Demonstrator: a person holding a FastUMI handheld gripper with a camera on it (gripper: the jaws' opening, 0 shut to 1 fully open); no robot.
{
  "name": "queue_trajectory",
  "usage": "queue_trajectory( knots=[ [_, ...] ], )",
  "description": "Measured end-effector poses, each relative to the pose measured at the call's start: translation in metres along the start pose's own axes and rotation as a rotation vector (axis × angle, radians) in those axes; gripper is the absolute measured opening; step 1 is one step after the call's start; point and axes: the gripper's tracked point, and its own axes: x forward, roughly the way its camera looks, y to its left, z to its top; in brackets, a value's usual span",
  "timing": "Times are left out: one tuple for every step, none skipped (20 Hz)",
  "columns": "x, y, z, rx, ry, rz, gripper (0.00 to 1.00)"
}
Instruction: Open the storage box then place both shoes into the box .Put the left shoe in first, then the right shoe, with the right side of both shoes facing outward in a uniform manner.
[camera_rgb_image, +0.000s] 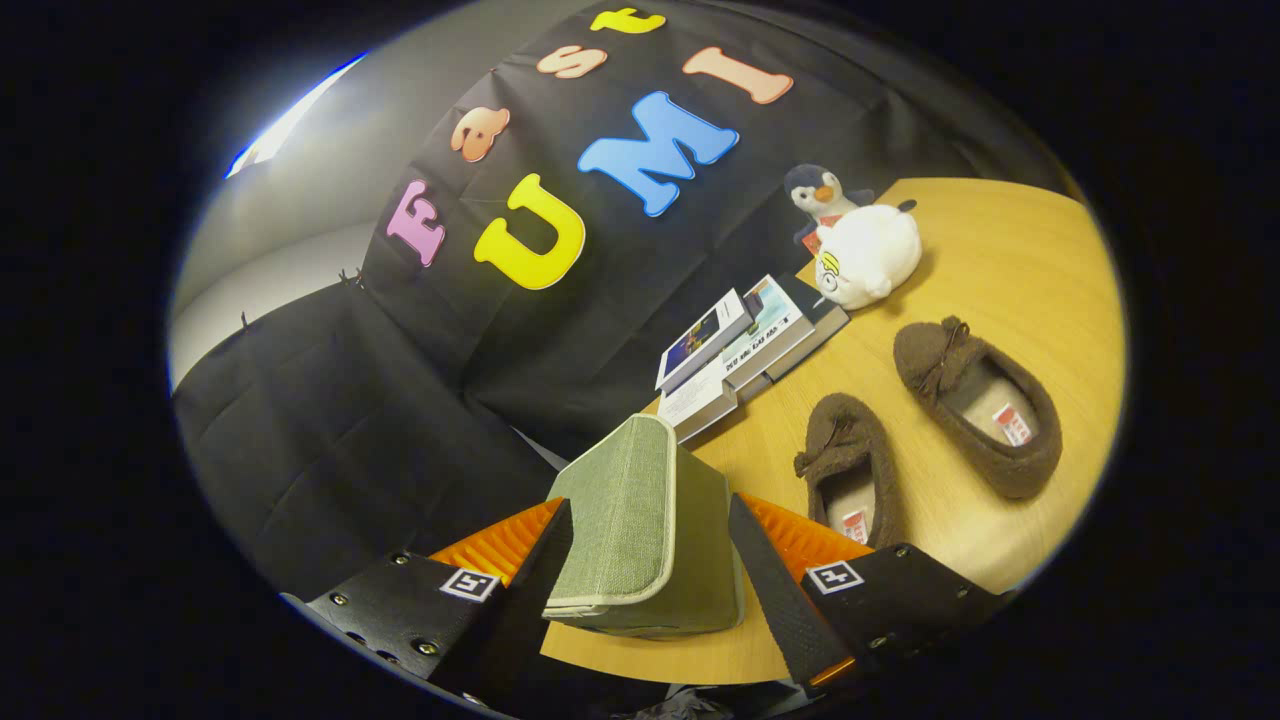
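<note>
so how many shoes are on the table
2. One brown shoe lies just beyond the tool's right finger; the other brown shoe lies farther right, near the white plush.

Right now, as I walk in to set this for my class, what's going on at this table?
A hand-held claw has its two fingers on either side of the green fabric storage box; whether they press on it I cannot tell. Both brown slippers are on the wooden table, outside the box: one just beside the fingers, the other further off. Beyond them lie stacked books and two plush toys.
</note>
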Motion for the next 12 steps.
queue_trajectory(
  knots=[
    [0.003, -0.002, -0.004, 0.028, 0.013, 0.005, 0.96],
    [0.006, -0.002, -0.009, 0.054, 0.025, 0.012, 0.96],
    [0.01, -0.002, -0.012, 0.084, 0.039, 0.021, 0.96],
    [0.011, -0.003, -0.017, 0.118, 0.05, 0.03, 0.96],
    [0.015, -0.004, -0.02, 0.151, 0.06, 0.036, 0.96],
    [0.019, -0.005, -0.025, 0.181, 0.071, 0.042, 0.96],
    [0.022, -0.007, -0.029, 0.209, 0.082, 0.047, 0.96],
    [0.025, -0.007, -0.035, 0.236, 0.095, 0.053, 0.96],
    [0.029, -0.007, -0.04, 0.267, 0.11, 0.06, 0.96],
    [0.032, -0.007, -0.046, 0.304, 0.122, 0.069, 0.96],
    [0.036, -0.008, -0.049, 0.346, 0.132, 0.077, 0.96],
    [0.038, -0.009, -0.051, 0.389, 0.137, 0.086, 0.96]
  ],
)
